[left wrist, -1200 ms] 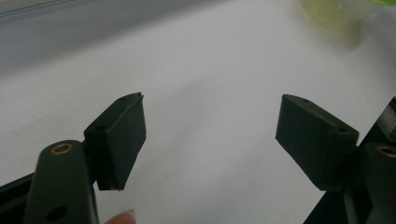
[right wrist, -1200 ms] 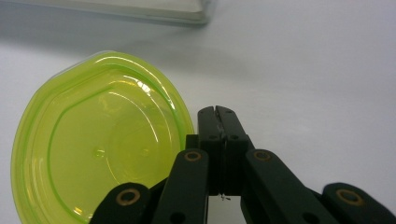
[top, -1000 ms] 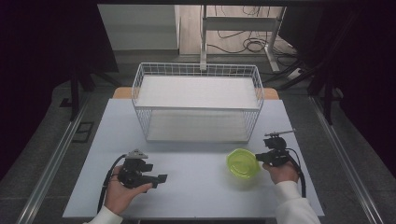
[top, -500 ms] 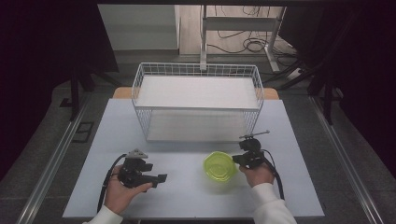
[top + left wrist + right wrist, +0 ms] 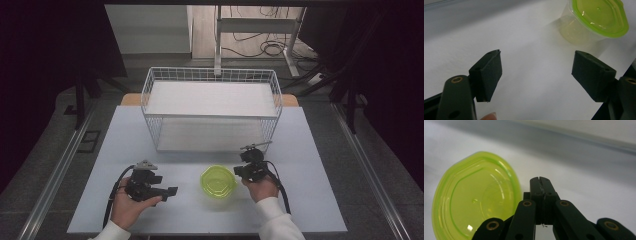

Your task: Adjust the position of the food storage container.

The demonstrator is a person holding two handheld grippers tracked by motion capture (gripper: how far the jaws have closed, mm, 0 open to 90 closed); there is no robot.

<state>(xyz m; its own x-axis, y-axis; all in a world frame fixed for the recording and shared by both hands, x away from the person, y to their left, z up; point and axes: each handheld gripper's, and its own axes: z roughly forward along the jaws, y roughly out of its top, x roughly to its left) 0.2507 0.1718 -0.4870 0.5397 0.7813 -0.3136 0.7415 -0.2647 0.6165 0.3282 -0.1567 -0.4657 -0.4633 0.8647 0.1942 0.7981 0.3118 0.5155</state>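
A clear tub with a lime-green lid [image 5: 218,182] stands on the white table [image 5: 320,200], near its front edge. My right gripper [image 5: 238,173] sits against the tub's right side, shut, with nothing between its jaws. In the right gripper view the closed jaws [image 5: 540,180] lie right beside the green lid [image 5: 476,200]. My left gripper [image 5: 171,191] rests in a hand left of the tub, a short gap away, and is open. In the left gripper view its pads [image 5: 487,72] stand wide apart around bare table, with the tub [image 5: 596,17] beyond them at the upper right.
A white wire basket [image 5: 150,95] with a flat white top stands at the back middle of the table. Table legs and cables [image 5: 260,47] lie on the floor behind. Metal rails [image 5: 55,175] run along both sides of the table.
My right gripper has slid left along the table front, and the green-lidded tub has moved left with it, closer to the left gripper. The left gripper has stayed in place.
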